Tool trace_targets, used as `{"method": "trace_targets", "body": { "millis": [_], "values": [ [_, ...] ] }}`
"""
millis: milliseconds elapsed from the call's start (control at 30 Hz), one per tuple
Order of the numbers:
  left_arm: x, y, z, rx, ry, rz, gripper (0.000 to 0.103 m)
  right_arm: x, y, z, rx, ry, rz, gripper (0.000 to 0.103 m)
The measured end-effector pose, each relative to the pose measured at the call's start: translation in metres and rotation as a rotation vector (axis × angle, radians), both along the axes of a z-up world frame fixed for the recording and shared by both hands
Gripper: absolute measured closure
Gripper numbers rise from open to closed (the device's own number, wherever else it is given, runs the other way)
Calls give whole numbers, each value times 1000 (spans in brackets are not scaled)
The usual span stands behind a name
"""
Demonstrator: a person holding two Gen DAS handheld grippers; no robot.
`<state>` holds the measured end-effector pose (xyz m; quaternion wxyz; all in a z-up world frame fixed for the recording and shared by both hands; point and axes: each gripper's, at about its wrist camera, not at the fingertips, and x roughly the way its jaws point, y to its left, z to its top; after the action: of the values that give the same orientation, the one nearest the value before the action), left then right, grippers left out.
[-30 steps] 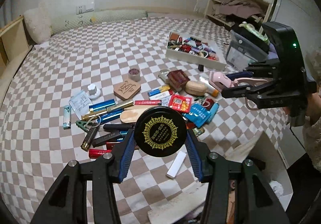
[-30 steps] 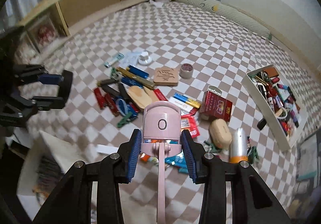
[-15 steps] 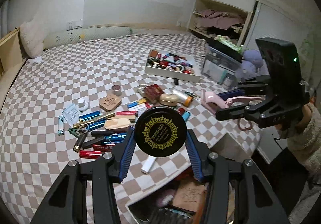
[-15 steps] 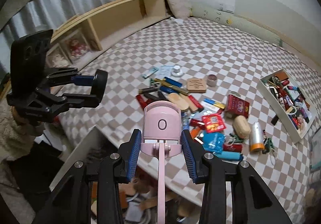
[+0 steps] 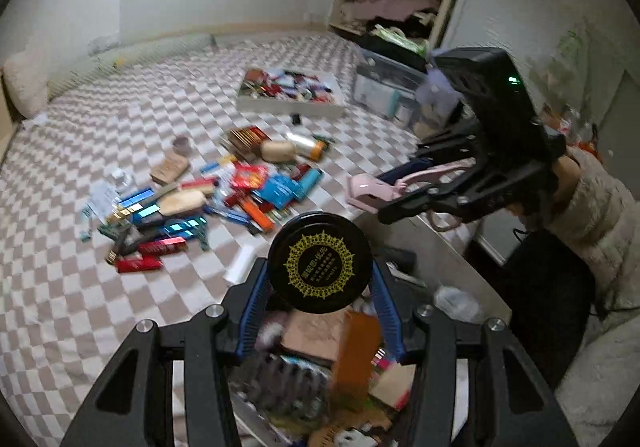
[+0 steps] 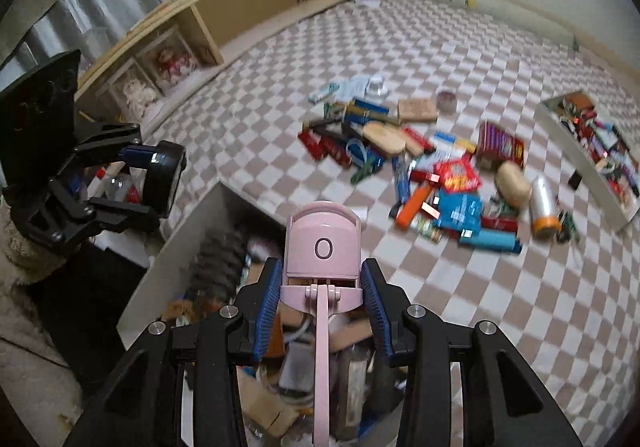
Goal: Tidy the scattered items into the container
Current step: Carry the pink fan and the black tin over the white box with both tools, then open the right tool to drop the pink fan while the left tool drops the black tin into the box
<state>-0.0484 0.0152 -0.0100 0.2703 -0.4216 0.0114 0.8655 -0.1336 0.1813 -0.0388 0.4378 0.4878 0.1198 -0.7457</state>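
Note:
My left gripper (image 5: 318,289) is shut on a round black tin with a gold emblem (image 5: 319,261) and holds it above the near white container (image 5: 430,247), which is full of mixed items. My right gripper (image 6: 320,289) is shut on a pink eyelash curler (image 6: 322,247), also above that container (image 6: 180,247). Each gripper shows in the other's view: the right one (image 5: 372,203) with the curler, the left one (image 6: 160,177) with the tin. Scattered items (image 5: 224,191) lie on the checkered bedspread, seen also in the right wrist view (image 6: 420,167).
A second white tray (image 5: 290,95) of small items sits farther back on the bed, also in the right wrist view (image 6: 592,151). A wooden shelf unit (image 6: 208,27) runs along the left. Clear storage boxes (image 5: 384,87) stand beside the bed.
Both grippers have pulled back from the scattered pile, keeping their objects, and now hang over the near container at the bed's edge.

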Motion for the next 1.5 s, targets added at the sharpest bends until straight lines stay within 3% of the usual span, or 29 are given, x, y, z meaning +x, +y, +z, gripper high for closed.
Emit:
{"method": "trace_targets", "body": {
  "millis": [367,633,667,733,767,800,1200,1367,1400,1433,1500],
  "values": [
    [19,22,-29,-22,-130,-92,53,34,-11,-53,120,-125,113,62],
    [34,44,-46,-38,-204,-197,53,41,-19,-70,192,-125,152,62],
    [35,46,-48,-40,-212,-209,53,41,-19,-71,201,-122,153,61],
    [40,52,-53,-49,-232,-240,53,42,-19,-73,215,-122,154,40],
    [42,54,-56,-56,-239,-254,53,42,-19,-73,220,-119,152,21],
    [45,57,-59,-63,-248,-270,53,43,-18,-73,221,-119,155,19],
    [72,96,-95,-103,-430,-467,53,43,-9,-65,201,-120,146,19],
    [75,104,-103,-124,-469,-487,53,45,-7,-65,199,-132,152,19],
    [74,103,-105,-123,-475,-478,45,45,-6,-65,199,-133,155,19],
    [72,103,-105,-117,-481,-466,31,46,-6,-64,199,-134,158,19],
    [68,99,-105,-88,-505,-445,25,47,-6,-64,196,-137,163,19]
  ]
}}
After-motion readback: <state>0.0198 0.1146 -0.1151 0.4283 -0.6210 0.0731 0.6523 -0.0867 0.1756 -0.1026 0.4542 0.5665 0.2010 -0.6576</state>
